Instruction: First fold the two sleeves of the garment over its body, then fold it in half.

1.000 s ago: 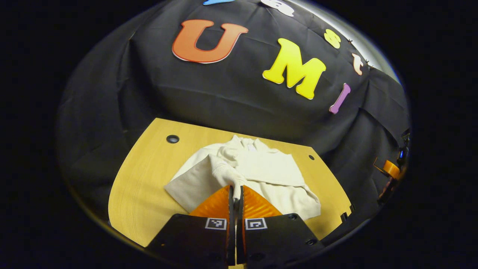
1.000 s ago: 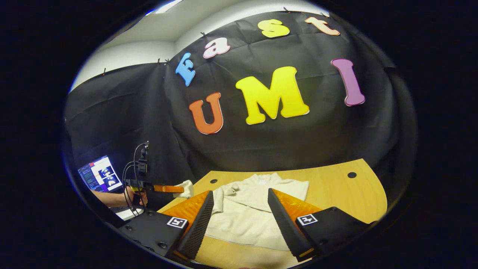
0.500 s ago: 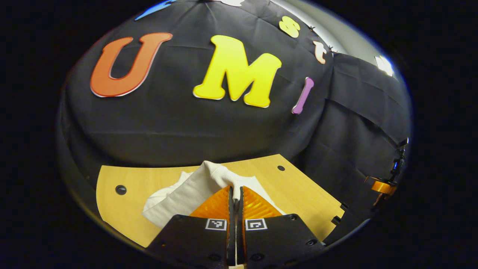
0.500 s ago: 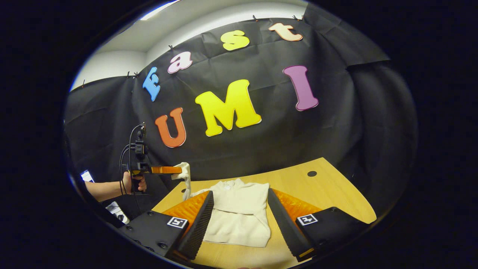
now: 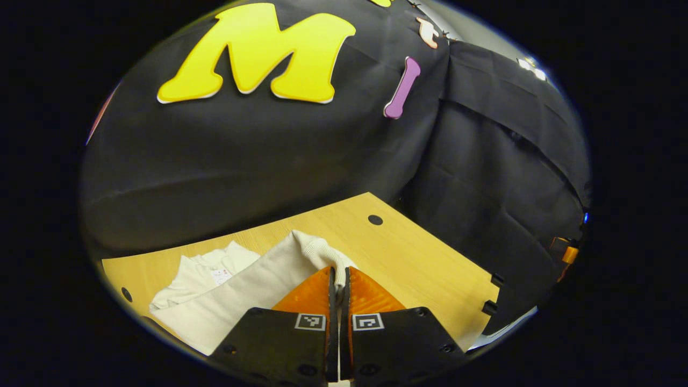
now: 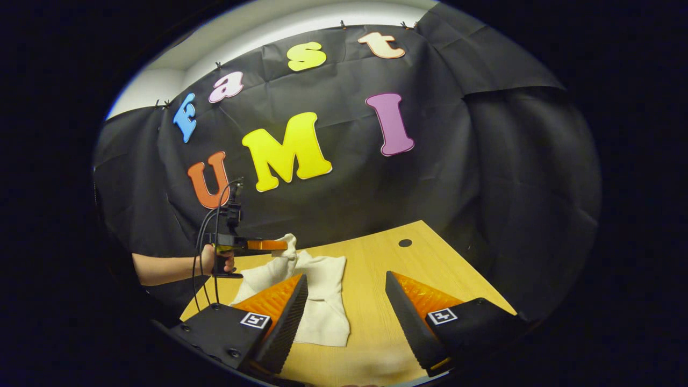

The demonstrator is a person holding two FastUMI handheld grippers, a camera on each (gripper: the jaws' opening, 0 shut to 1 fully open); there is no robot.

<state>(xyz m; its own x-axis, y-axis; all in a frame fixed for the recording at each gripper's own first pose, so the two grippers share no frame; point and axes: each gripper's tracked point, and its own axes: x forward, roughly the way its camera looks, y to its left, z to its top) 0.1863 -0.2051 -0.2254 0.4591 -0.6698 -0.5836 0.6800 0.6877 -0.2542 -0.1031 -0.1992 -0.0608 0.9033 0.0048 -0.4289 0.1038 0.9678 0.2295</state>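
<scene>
Cream sleeve cuff (image 5: 321,252) pinched between left gripper (image 5: 338,277) fingers, lifted off the table (image 5: 419,263); sleeve runs down-left to the garment (image 5: 204,269) body. In the right gripper view, a hand (image 6: 215,259) holds left gripper (image 6: 279,245) level over the garment (image 6: 322,290), arm coming in from the left. Right gripper (image 6: 346,285) hovers over bare wood, jaws wide, nothing between. Black cloth wall (image 6: 484,161) behind.

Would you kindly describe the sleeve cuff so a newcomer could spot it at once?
Start at the wooden table, where a cream garment lies. One sleeve rises off it toward the left tool. The cuff is its ribbed end, pinched in that tool, unlike the smooth fabric around it.
</scene>
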